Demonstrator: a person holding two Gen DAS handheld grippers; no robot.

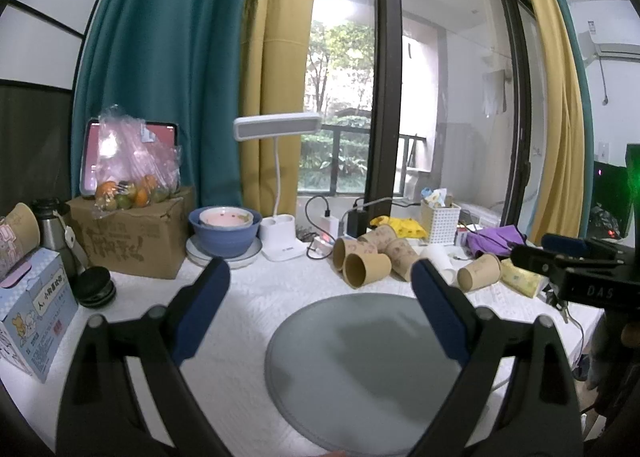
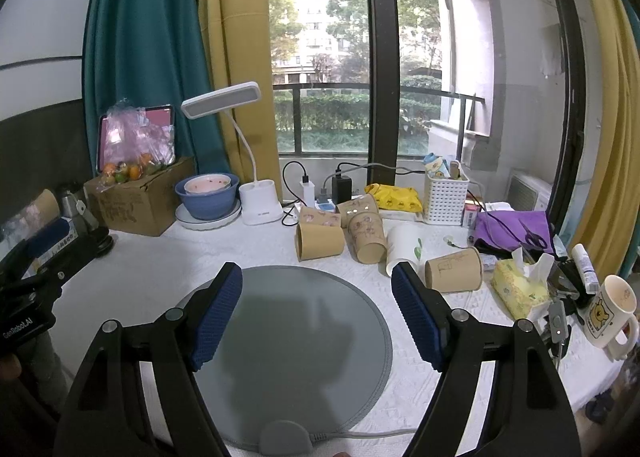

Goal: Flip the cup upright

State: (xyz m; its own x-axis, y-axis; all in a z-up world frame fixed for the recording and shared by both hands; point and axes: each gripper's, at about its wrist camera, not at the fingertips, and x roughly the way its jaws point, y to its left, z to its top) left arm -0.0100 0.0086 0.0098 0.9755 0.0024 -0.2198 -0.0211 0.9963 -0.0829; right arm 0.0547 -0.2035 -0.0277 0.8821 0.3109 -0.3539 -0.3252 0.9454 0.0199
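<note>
left tongs (image 1: 320,289): spread wide, nothing between the blue pads, hovering over the near edge of the mat.
right tongs (image 2: 316,297): spread wide too, empty, above the mat (its shadow falls on the grey).
mat (image 2: 304,337): round, grey, flat on the white desk (image 2: 152,277), nothing on it.
cups (image 2: 320,243): brown paper, a cluster lying on their sides just behind the mat's far edge, touching one another; open mouths mostly face the cameras.
lone cup (image 2: 454,269): brown, on its side, right of the cluster, just beside the right tongs' right pad in the right wrist view.
white cup (image 2: 402,249): on its side between the cluster and the lone cup.
tissue pack (image 2: 518,289): yellow, right of the lone cup.
mug (image 2: 610,311): upright, bear print, far right edge.
lamp (image 2: 256,193): white, back of desk, next to the blue bowl (image 2: 206,203).
box (image 2: 136,201): cardboard, back left, bag of fruit on top.
</note>
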